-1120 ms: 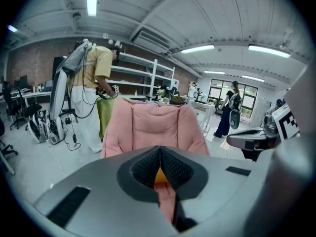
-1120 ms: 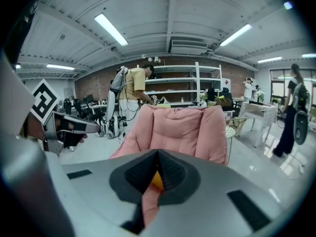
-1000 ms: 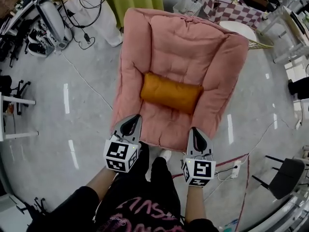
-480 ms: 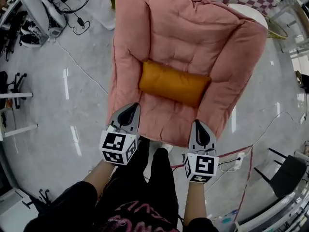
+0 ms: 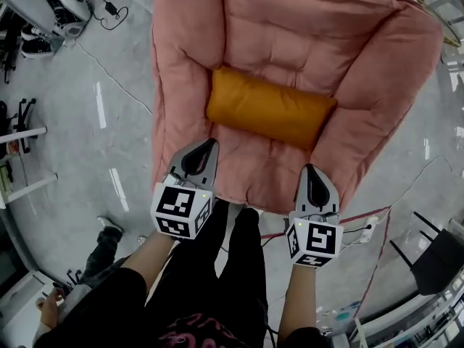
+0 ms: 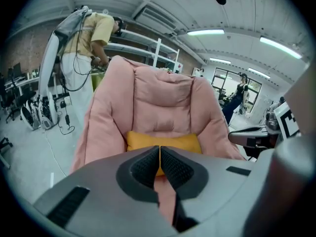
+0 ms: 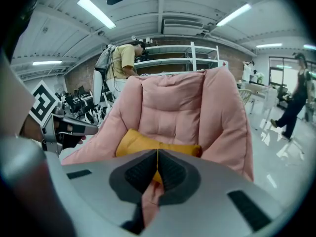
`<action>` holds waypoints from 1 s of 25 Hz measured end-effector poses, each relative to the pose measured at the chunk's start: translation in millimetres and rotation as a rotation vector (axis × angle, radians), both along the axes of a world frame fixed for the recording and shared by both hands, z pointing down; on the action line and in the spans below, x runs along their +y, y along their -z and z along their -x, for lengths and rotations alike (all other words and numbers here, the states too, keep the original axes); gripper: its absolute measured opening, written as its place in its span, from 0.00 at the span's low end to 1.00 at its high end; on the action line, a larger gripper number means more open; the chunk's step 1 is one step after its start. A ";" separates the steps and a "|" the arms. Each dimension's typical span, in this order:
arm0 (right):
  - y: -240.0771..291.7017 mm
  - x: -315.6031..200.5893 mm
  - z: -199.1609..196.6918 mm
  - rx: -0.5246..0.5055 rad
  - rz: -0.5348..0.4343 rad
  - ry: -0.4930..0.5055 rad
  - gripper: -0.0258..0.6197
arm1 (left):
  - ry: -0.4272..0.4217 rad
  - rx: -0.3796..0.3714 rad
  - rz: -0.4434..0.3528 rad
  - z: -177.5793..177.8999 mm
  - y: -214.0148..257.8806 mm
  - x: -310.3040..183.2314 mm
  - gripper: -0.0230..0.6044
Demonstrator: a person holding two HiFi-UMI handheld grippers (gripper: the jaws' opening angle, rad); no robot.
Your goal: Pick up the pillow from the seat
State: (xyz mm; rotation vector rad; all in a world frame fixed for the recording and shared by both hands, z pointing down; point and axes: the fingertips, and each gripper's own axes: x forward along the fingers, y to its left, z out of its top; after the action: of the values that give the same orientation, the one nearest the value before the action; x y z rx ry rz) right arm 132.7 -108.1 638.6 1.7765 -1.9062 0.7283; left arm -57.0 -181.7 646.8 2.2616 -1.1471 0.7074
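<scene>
Across the pink seat (image 5: 246, 183) lies the orange pillow (image 5: 270, 114); we judge it light, soft and squashy. Left hand-held gripper (image 5: 210, 145) and right hand-held gripper (image 5: 312, 170) hover short of it, jaws pressed together and empty. We'd pinch one plump end each.

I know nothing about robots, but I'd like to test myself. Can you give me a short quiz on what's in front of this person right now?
1. Multiple choice: where does the pillow lie?
A. on the floor
B. on the seat of the armchair
C. between a gripper's jaws

2. True or false: the left gripper and the right gripper both have their jaws shut, with nothing held.

3. Fill in: the armchair's padding is ____ in colour.

Key: 1 B; 2 true; 3 pink.
</scene>
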 end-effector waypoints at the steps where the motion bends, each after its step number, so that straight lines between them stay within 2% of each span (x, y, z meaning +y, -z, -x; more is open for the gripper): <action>1: -5.6 -3.7 -0.2 0.001 0.003 0.002 0.07 | 0.003 -0.004 0.003 0.5 -5.5 -3.6 0.05; 5: -22.4 -21.0 2.3 0.023 -0.006 0.025 0.07 | 0.006 -0.017 0.005 1.1 -25.9 -19.7 0.05; 8: -38.2 -28.7 0.1 0.002 0.002 0.019 0.08 | 0.006 -0.006 0.030 -4.9 -42.7 -25.4 0.06; 9: -44.8 -29.9 -2.9 -0.011 0.008 0.012 0.13 | 0.004 -0.007 0.035 -8.8 -48.6 -26.4 0.08; 10: -51.5 -30.7 -6.1 -0.026 0.014 0.005 0.26 | 0.000 -0.011 0.039 -12.5 -54.7 -27.1 0.18; 11: -58.0 -31.3 -9.0 -0.037 0.019 -0.002 0.31 | -0.003 -0.017 0.044 -15.1 -60.8 -27.8 0.25; 15: -87.2 -35.8 -18.8 -0.041 0.054 -0.018 0.42 | -0.012 -0.043 0.063 -17.9 -86.4 -36.9 0.35; 17: -102.4 -37.6 -24.9 -0.057 0.068 -0.034 0.46 | -0.006 -0.059 0.074 -18.7 -99.2 -43.2 0.43; 25: -146.5 -51.5 -45.0 -0.041 0.120 -0.099 0.54 | 0.013 -0.126 0.084 -20.8 -138.0 -73.3 0.53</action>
State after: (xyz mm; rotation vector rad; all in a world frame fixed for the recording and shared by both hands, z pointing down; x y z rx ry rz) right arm 177.6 -159.6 785.1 1.8039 -1.7711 0.9003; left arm -36.2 -255.1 784.8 2.1642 -1.1666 0.8875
